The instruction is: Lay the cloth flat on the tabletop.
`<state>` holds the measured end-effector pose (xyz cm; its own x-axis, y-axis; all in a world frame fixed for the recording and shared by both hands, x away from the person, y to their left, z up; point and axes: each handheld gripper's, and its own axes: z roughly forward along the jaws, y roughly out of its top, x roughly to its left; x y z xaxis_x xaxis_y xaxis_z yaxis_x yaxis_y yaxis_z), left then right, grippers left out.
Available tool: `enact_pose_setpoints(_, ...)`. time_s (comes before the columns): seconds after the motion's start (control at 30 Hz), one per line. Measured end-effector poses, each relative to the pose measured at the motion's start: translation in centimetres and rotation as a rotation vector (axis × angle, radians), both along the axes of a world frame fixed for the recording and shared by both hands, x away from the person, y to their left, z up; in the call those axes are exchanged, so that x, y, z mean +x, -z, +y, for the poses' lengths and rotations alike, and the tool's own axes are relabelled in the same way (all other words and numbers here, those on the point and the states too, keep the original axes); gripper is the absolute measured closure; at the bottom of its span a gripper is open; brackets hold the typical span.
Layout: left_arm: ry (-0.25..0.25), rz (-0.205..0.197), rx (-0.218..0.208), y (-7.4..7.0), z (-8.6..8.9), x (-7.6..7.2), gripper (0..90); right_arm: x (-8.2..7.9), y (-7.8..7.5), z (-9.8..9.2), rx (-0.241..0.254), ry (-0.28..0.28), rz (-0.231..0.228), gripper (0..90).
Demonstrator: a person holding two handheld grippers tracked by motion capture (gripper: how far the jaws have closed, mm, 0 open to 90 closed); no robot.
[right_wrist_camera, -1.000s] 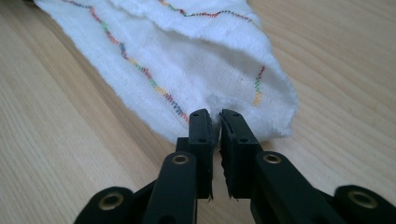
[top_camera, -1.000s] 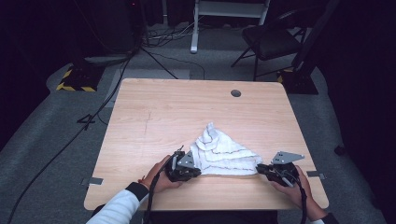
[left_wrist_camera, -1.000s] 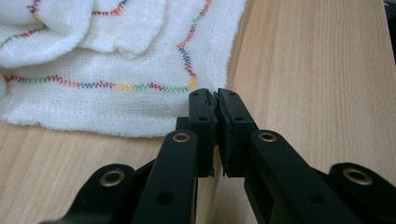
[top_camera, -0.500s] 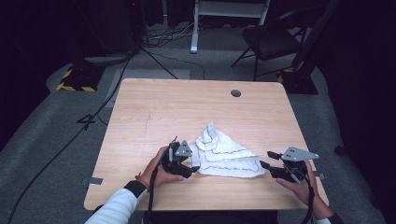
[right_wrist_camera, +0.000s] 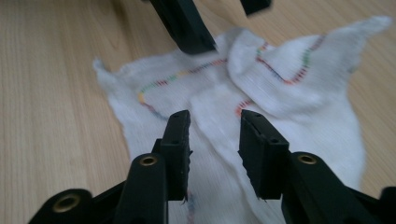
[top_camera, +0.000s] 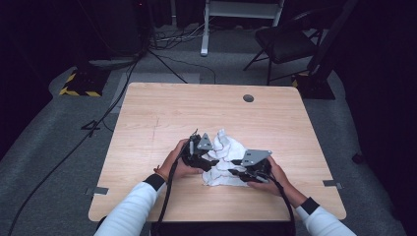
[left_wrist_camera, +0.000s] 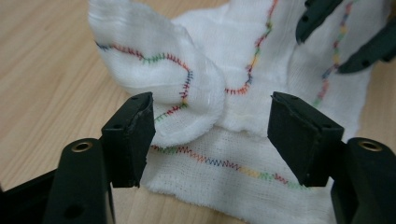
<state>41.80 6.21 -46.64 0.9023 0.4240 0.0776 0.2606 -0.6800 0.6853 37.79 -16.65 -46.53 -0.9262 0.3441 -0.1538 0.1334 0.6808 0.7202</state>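
A crumpled white cloth (top_camera: 225,158) with multicoloured zigzag stitching lies on the wooden table (top_camera: 162,113), near the front edge. My left gripper (top_camera: 207,162) is at the cloth's left side. In the left gripper view it stands wide open (left_wrist_camera: 210,105), with a raised fold of the cloth (left_wrist_camera: 154,74) between the jaws. My right gripper (top_camera: 235,168) is at the cloth's right side. Its jaws (right_wrist_camera: 215,119) hover open over the cloth (right_wrist_camera: 280,107) with a narrower gap. Each gripper's jaws face the other's across the cloth.
A round cable hole (top_camera: 248,98) sits near the table's far edge. Beyond the table stand a black chair (top_camera: 282,42) and a white stand (top_camera: 241,12). Cables run over the grey floor (top_camera: 59,162), and a black-and-yellow striped block (top_camera: 78,84) lies at far left.
Both grippers have moved inward from the cloth's outer edges onto it. The cloth has bunched into a narrower, taller heap between them.
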Motion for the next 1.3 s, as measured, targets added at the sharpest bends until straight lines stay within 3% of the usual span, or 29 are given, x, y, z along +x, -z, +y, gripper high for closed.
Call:
enact_pose_setpoints(0.17, -0.006, -0.003, 0.042, 1.1, -0.7, 1.3, 45.5, 0.8, 0.9, 2.6, -0.028, -0.036, 0.009, 63.8)
enact_pose_setpoints(0.3, 0.004, 0.021, 0.045, 1.4, -0.7, 2.2, 54.1, 1.4, 1.4, 3.6, -0.045, -0.037, 0.012, 66.5)
enact_pose_setpoints(0.47, 0.02, 0.021, 0.043, 1.5, -0.2, 2.8, 72.1, 1.7, 2.2, 3.7, -0.08, -0.03, 0.024, 70.1)
enact_pose_setpoints(0.53, 0.017, 0.018, 0.041, 1.4, 0.2, 2.9, 80.1, 1.8, 2.1, 3.6, -0.084, -0.021, 0.02, 75.8)
enact_pose_setpoints(0.63, 0.007, -0.007, 0.025, 0.8, 1.0, 3.0, 83.4, 1.9, 2.0, 3.2, -0.084, -0.004, 0.015, 85.1)
enact_pose_setpoints(0.87, -0.06, -0.009, -0.031, -0.2, 3.3, 3.3, 84.5, 2.5, 0.2, 0.3, -0.024, 0.084, -0.026, 87.7)
enact_pose_setpoints(0.97, -0.087, 0.004, -0.02, 0.1, 4.3, 3.5, 85.0, 2.8, -0.5, -1.3, -0.003, 0.131, -0.032, 87.8)
enact_pose_setpoints(1.03, -0.098, 0.012, 0.008, 0.4, 4.9, 3.6, 85.2, 3.2, -0.9, -2.5, 0.008, 0.174, -0.037, 87.8)
enact_pose_setpoints(1.13, -0.12, 0.016, 0.009, 0.8, 5.0, 3.8, 83.2, 3.7, -0.9, -4.1, 0.015, 0.212, -0.031, 87.8)
enact_pose_setpoints(1.2, -0.117, 0.011, 0.007, 0.7, 4.9, 3.8, 72.6, 3.8, -0.8, -4.8, 0.019, 0.223, -0.019, 87.7)
enact_pose_setpoints(1.23, -0.115, 0.008, -0.009, 0.5, 4.6, 3.8, 72.6, 3.8, -0.8, -4.8, 0.019, 0.223, -0.019, 87.7)
enact_pose_setpoints(1.27, -0.098, -0.006, -0.036, 0.0, 3.7, 3.7, 57.9, 3.8, -0.7, -5.1, 0.016, 0.224, -0.016, 87.8)
enact_pose_setpoints(1.3, -0.105, -0.015, -0.057, -0.3, 3.0, 3.7, 51.2, 3.7, -0.6, -5.1, 0.014, 0.224, -0.016, 87.8)
